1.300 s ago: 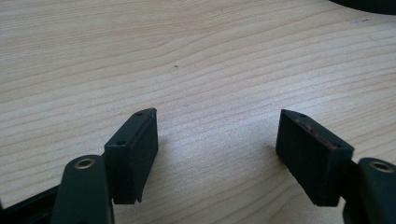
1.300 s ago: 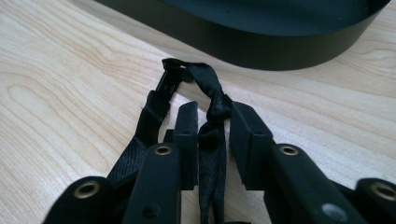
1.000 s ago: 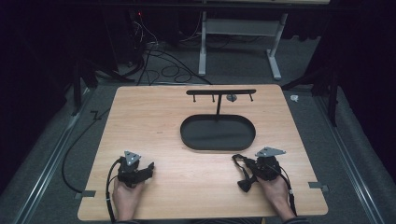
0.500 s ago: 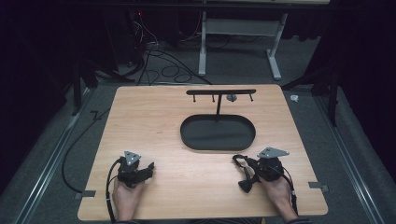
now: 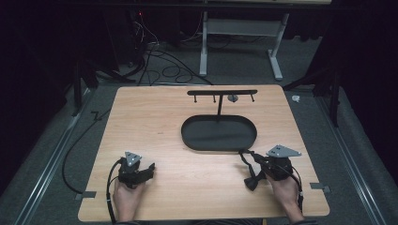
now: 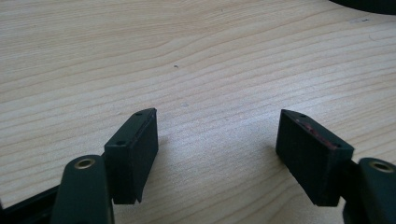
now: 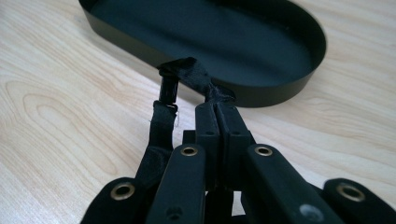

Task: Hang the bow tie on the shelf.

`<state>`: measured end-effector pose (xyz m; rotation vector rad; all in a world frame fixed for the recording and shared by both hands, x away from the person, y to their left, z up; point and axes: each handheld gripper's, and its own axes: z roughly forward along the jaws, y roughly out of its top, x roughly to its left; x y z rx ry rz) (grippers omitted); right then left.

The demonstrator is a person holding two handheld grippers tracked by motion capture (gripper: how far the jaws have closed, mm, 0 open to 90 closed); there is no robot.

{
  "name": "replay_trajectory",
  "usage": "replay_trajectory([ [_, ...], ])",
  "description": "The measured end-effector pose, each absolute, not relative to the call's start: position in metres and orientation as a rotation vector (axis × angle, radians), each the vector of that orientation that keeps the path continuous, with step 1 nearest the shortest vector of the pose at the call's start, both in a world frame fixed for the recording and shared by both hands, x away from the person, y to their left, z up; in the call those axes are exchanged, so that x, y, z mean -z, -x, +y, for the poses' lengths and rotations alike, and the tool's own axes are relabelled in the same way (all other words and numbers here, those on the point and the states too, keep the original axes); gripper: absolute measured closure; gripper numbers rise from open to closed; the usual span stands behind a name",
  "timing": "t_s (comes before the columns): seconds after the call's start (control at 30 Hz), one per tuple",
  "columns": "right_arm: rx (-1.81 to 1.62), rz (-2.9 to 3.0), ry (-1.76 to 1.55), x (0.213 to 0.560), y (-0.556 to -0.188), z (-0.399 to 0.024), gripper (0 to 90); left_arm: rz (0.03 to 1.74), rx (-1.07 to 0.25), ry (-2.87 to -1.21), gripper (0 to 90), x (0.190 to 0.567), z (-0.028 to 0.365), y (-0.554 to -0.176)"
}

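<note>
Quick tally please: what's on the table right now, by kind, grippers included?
Grippers: 2, left gripper with open jaws, right gripper shut on the strap
Black oval tray: 1
T-shaped hook stand: 1
Black strap: 1
Total: 5

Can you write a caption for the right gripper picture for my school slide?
The right gripper, fingers shut on a black strap, beside the black oval tray.
</note>
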<state>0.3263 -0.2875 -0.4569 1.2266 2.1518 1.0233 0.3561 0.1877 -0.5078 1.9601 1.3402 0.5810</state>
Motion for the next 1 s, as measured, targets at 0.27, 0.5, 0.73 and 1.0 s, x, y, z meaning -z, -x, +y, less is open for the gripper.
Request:
replay_trajectory([
  [0.27, -1.024, 2.108, -1.207, 0.445, -0.326, -0.293, 89.7, 1.340, -0.581, -1.960, 30.1, 0.508, 0.188, -0.356],
  [0.5, -1.043, 2.077, -1.206, 0.435, -0.330, -0.297, 89.8, 1.340, -0.581, -1.961, 30.0, 0.508, 0.188, -0.356],
  [0.73, -1.049, 2.057, -1.197, 0.427, -0.334, -0.299, 89.8, 1.340, -0.580, -1.960, 30.0, 0.508, 0.188, -0.356],
  [1.0, -1.056, 2.050, -1.185, 0.420, -0.339, -0.299, 89.8, 1.340, -0.580, -1.961, 29.9, 0.508, 0.188, -0.356],
])
